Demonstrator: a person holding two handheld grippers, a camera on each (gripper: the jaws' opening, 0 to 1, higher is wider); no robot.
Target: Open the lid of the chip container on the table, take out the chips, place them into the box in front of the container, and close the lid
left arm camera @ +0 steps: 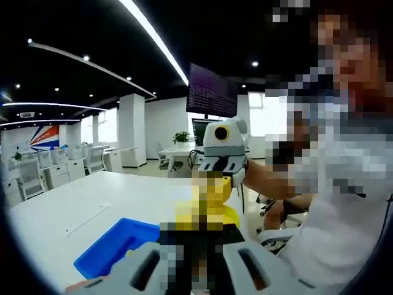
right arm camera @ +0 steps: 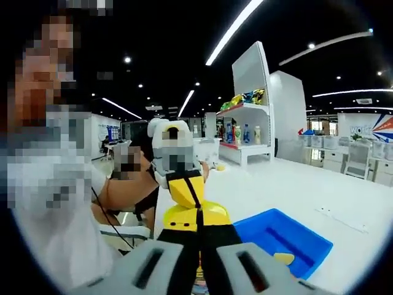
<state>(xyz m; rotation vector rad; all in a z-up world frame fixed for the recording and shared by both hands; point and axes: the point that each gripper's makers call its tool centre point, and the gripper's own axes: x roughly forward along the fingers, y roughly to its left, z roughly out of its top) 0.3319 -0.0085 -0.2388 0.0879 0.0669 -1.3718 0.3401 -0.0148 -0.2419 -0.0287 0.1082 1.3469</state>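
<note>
Left gripper (left arm camera: 199, 270) and right gripper (right arm camera: 198, 261) both pinch the yellow chip container (right arm camera: 191, 206) from opposite sides above the white table (right arm camera: 276, 184); blue box (right arm camera: 288, 239) lies beside it.

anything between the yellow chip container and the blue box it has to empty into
Nothing visible stands between them. In the right gripper view the yellow chip container, held up between both grippers, sits right beside the blue box, with bare white table around the box. A small yellow piece already lies inside the box.
</note>
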